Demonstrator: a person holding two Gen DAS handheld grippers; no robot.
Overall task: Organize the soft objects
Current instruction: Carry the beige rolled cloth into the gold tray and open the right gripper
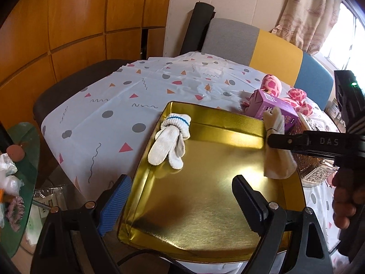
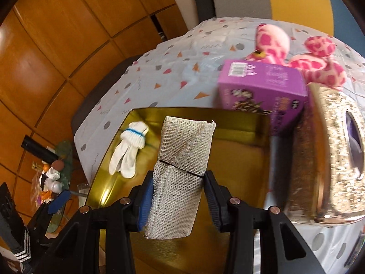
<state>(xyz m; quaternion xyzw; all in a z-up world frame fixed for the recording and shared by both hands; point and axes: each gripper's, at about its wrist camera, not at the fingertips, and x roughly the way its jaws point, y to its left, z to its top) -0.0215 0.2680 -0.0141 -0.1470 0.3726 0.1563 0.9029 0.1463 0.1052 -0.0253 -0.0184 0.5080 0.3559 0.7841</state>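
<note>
Status, near to far: left gripper (image 1: 180, 196) is spread wide with nothing between its pads, hovering over the near edge of the gold tray (image 1: 205, 205). Right gripper (image 2: 178, 196) is clenched on a folded gauze roll (image 2: 182, 171) bound by a thin black band; from the left wrist view the roll hangs over the tray's right side, not yet set down, at least as far as I can judge. Beyond the left gripper's blue pad, a rolled white knit glove (image 1: 170, 141) with a blue cuff stripe lies inside the tray by its left wall. So my read: one soft item placed, one mid-delivery. Past the right gripper's far jaw, just outside the tray's right rim, sit a purple carton (image 2: 262, 96) and an ornate glittery gold box (image 2: 330, 159); those look rigid, probably not part of the sort. Farther back, behind the carton, a pink spotted plush toy (image 2: 296, 54) lies on the patterned tablecloth (image 1: 114, 96), still outside the tray, so likely the remaining pick. Count: two grippers, one tray, one glove bundle, one gauze roll, one plush, one carton, one gold box. Roughly halfway by my estimate. A side table with clutter sits left of the left gripper; contents too small to identify.
</note>
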